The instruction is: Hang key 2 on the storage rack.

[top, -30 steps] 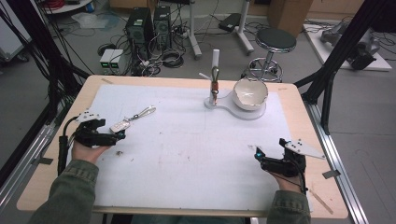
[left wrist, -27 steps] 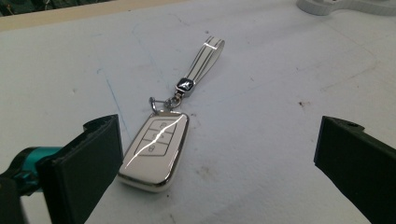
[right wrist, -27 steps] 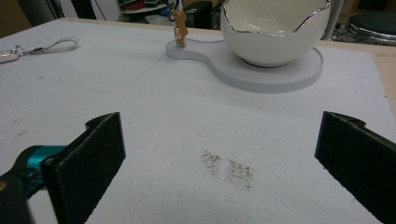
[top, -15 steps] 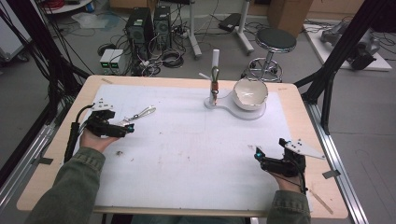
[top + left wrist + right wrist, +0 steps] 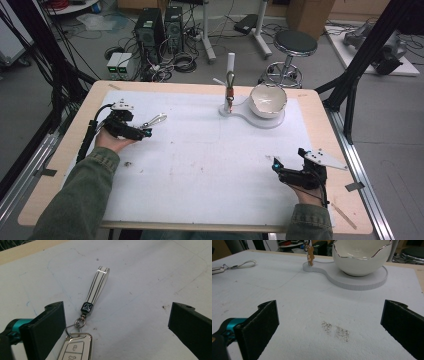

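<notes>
A silver car key fob with a white striped strap lies on the white mat. My left gripper is open just over it, the fob near the left jaw and the strap stretching ahead. From above, the left gripper sits at the table's left with the strap poking out past it. My right gripper rests open at the front right, nothing between its jaws. A white bowl with a jagged silver rim stands on a flat white base.
A small post with a brown hanging figure rises from the narrow end of the base. The bowl is at the table's far right. A stool, computers and cables are on the floor beyond the table.
My left gripper has moved forward and right, up to the key fob, so that the fob now lies between its open jaws. The right gripper has stayed put.
</notes>
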### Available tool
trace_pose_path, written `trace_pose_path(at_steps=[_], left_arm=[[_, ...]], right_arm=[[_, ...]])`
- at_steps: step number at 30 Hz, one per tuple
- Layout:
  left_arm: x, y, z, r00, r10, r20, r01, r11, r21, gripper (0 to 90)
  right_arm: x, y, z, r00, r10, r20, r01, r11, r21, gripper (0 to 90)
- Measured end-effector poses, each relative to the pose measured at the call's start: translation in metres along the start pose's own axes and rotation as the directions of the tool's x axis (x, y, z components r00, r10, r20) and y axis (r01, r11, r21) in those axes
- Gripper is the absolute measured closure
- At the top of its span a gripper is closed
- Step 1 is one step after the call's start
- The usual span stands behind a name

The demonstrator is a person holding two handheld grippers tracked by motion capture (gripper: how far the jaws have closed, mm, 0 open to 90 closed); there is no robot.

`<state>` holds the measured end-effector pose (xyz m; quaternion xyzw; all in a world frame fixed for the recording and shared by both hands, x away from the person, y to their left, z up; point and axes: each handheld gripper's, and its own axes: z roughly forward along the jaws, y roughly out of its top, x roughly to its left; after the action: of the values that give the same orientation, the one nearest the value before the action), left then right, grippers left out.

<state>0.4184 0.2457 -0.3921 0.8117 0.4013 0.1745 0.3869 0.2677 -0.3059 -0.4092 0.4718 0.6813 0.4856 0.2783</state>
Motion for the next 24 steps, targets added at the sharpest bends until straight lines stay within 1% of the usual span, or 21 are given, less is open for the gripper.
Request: trace_pose_path(at_steps=[2,6,13,15,18,20,22,24], left_arm=[[0.002,0.003,0.003,0.9999,0.012,0.004,-0.012,0.9999,0.009,1.7],[0.004,0.007,0.009,0.9998,0.012,0.016,-0.012,0.9997,0.022,1.8],[0.010,0.019,0.019,0.9995,0.029,0.015,-0.030,0.9984,0.048,1.7],[0.012,0.022,0.022,0.9994,0.023,0.028,-0.024,0.9985,0.049,1.7],[0.017,0.027,0.029,0.9994,0.013,0.033,-0.016,0.9969,0.077,1.7],[0.020,0.030,0.031,0.9994,0.016,0.030,-0.018,0.9962,0.085,1.8],[0.021,0.032,0.034,0.9992,0.016,0.035,-0.019,0.9964,0.083,1.8],[0.022,0.035,0.037,0.9990,0.020,0.040,-0.024,0.9954,0.093,1.7]], right_arm=[[0.000,0.000,0.000,1.0000,-0.001,0.001,0.001,1.000,0.000,0.5],[0.000,0.000,0.001,1.0000,-0.002,-0.003,0.002,1.000,0.001,0.5],[0.002,0.000,0.002,0.9999,0.002,-0.012,-0.001,1.000,0.009,0.5],[0.002,0.000,0.003,0.9999,-0.001,-0.013,0.001,1.000,0.004,0.5],[0.002,0.000,0.002,0.9999,-0.006,-0.016,0.006,1.000,0.004,0.5],[0.001,0.000,0.002,0.9999,-0.005,-0.014,0.005,1.000,-0.002,0.5],[0.000,0.000,0.001,0.9999,0.000,-0.016,0.000,1.000,-0.002,0.5],[0.000,0.000,0.001,0.9999,0.004,-0.014,-0.004,1.000,-0.003,0.5]])
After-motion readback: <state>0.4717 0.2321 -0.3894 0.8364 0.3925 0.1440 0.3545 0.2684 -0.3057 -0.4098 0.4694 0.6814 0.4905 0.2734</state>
